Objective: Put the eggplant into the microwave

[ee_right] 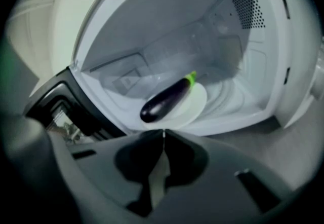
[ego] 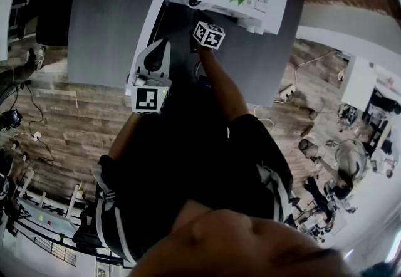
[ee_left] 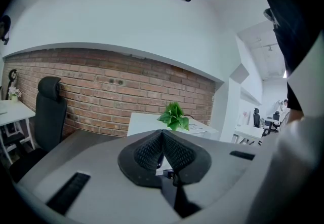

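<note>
Inside the open microwave, the eggplant lies on a white plate on the oven floor. Its dark rounded end is turned toward the front and its green stem end toward the back right. The right gripper hangs just outside the opening with its jaws pressed together and holding no object. The eggplant sits a little beyond the tips and apart from them, and the plate's front edge lies between the two.

By count there is one eggplant, one plate, one microwave and two grippers. The left gripper also has its jaws together and carries nothing. It points nearly level across the top of the microwave toward a brick wall.

The black-framed microwave door stands swung out to the left of the opening, beside the right gripper. One green plant sits on top of the microwave. In the left gripper view, one dark chair stands at the left against the wall. From the head view, the microwave rests on a grey table over a wood-patterned floor.
</note>
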